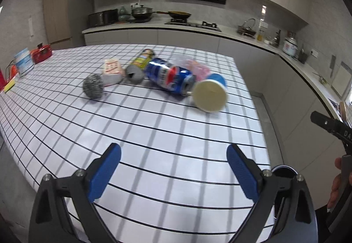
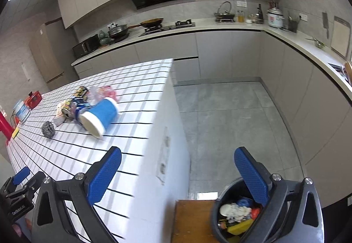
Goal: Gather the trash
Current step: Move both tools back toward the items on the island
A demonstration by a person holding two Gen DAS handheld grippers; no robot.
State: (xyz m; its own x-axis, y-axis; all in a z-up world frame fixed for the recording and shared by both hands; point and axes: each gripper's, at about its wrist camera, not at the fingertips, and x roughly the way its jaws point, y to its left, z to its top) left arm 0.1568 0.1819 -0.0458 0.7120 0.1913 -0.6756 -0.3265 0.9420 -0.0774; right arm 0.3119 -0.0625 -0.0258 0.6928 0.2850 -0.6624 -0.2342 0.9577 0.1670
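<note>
Both grippers hang empty: the left gripper (image 1: 173, 168) fills the bottom of its own view with blue pads spread wide over the checked table (image 1: 154, 133), and the right gripper (image 2: 178, 172), low in its view, is splayed just as wide, one finger over the table edge, the other over the trash bin (image 2: 216, 216) at lower right. That bin is cut off by the frame and half hidden behind the finger, but a jumble of white, blue, red and yellow scraps shows inside. Up in the middle of the left view sits the trash cluster: a blue paper cup (image 1: 210, 94) on its side, mouth toward the camera and blurred; a crushed blue can (image 1: 169, 77) touching it; a yellow can (image 1: 140, 62) behind; a small carton (image 1: 112, 70) whose print is unreadable; a steel scrubber (image 1: 93, 86) just beside it. Behind the cup, something pink in clear plastic (image 1: 195, 67) is too smeared to identify. At the far right edge, a person's hand (image 1: 336, 183) on the other tool's handle is only partly visible.
</note>
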